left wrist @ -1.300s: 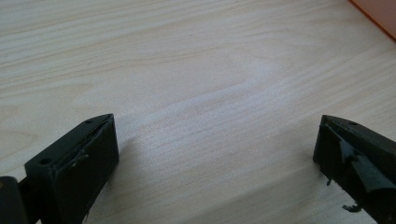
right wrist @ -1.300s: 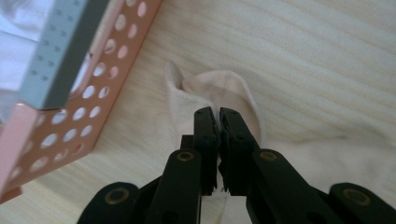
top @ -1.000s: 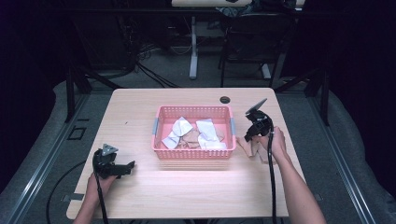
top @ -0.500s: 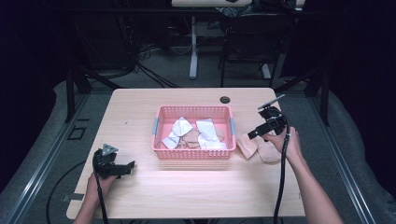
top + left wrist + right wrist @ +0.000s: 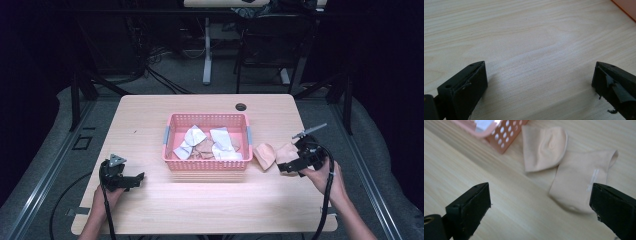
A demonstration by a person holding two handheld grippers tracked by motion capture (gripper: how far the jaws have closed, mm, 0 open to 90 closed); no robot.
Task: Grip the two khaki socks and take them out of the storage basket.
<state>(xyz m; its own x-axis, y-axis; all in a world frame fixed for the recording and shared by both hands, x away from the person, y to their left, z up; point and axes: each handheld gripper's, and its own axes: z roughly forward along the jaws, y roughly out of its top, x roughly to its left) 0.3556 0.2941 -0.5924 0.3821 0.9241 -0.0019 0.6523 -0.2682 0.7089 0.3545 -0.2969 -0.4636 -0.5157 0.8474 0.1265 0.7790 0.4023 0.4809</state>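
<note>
Mostly pale wood table (image 5: pixel 210 205), pink basket (image 5: pixel 207 165), dark room.

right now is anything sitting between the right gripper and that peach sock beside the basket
Nothing visible does. The right gripper has its jaws wide apart, and bare table lies between them and the peach sock. The pink basket sits off to the side, beyond a second sock piece.

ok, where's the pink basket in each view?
High view: pink basket at table centre, cloths inside.
Left gripper view: just an orange-pink corner at top right.
Right gripper view: perforated corner at top left, beside the peach socks.
Shared landmark: the light wood table.
</note>
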